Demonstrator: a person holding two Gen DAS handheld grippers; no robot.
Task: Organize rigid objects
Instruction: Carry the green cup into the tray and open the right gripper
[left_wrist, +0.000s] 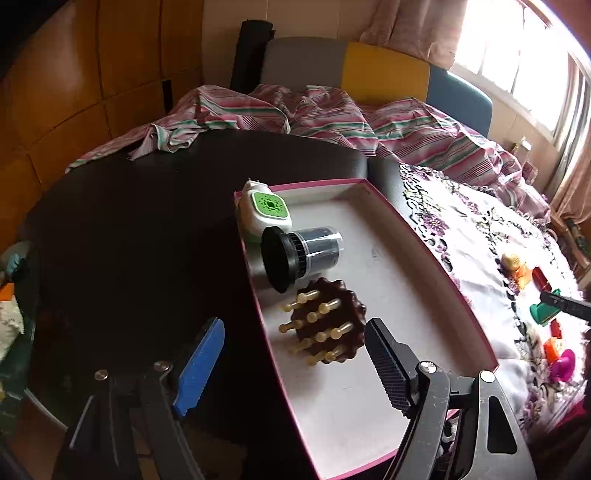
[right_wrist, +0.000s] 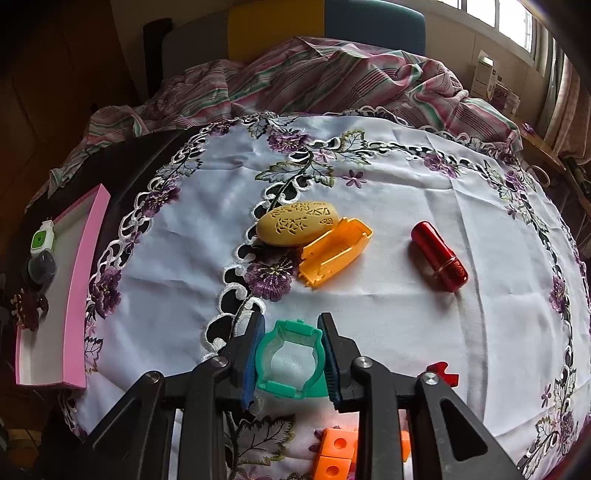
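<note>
My left gripper (left_wrist: 295, 354) is open and empty, hovering over the near end of a pink-rimmed box (left_wrist: 424, 236). The box holds a white and green plug-in device (left_wrist: 267, 210), a black and clear cylinder (left_wrist: 301, 254) and a brown round massage brush (left_wrist: 327, 326). My right gripper (right_wrist: 291, 354) is shut on a green plastic piece (right_wrist: 290, 363) just above the embroidered cloth (right_wrist: 369, 314). On the cloth ahead lie a yellow carved oval case (right_wrist: 295, 223), an orange plastic shell (right_wrist: 334, 251) and a red cylinder (right_wrist: 439, 256).
The box (right_wrist: 79, 295) sits at the left of the cloth on a dark table (left_wrist: 129, 229). Orange blocks (right_wrist: 336, 454) and a small red piece (right_wrist: 443, 373) lie near my right gripper. Striped bedding (left_wrist: 314, 114) is bunched behind the table.
</note>
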